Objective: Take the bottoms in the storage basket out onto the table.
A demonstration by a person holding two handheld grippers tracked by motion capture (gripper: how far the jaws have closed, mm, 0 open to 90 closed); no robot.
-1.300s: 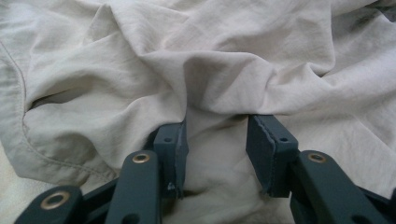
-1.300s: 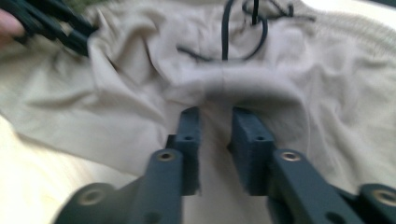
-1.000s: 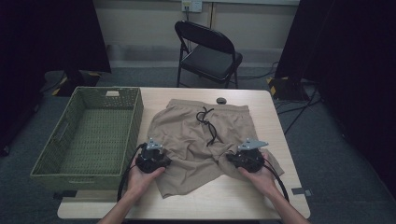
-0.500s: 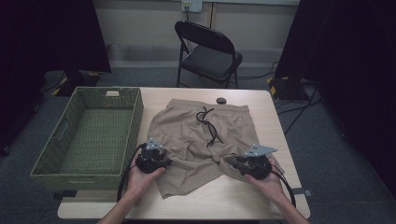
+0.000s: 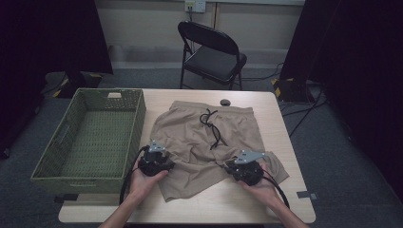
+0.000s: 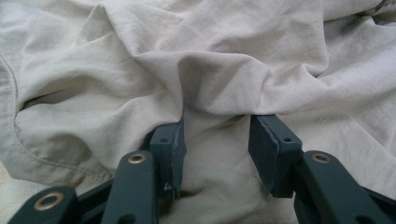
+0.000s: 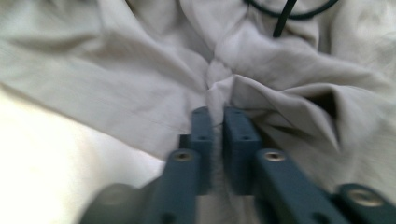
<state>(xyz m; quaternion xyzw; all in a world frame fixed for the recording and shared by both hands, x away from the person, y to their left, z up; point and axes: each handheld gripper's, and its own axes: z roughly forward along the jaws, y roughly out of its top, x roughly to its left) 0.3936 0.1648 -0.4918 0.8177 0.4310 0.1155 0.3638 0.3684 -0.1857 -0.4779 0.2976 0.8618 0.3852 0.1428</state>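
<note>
Two grippers on crumpled beige fabric shorts spread mid-table beside woven green basket. Left gripper: jaws apart, fabric bunched between. Right gripper: just closed, pinching a fold near black drawstring.

Both forearms come in from the bottom edge, one gripper per hand, both held low and pointing away from the person. Left gripper: jaws stand partly apart, a clear gap between the pads, nothing pinched. Right gripper: jaws have just been closing and now sit nearly together, clamped on a pinch of shorts fabric.
</note>
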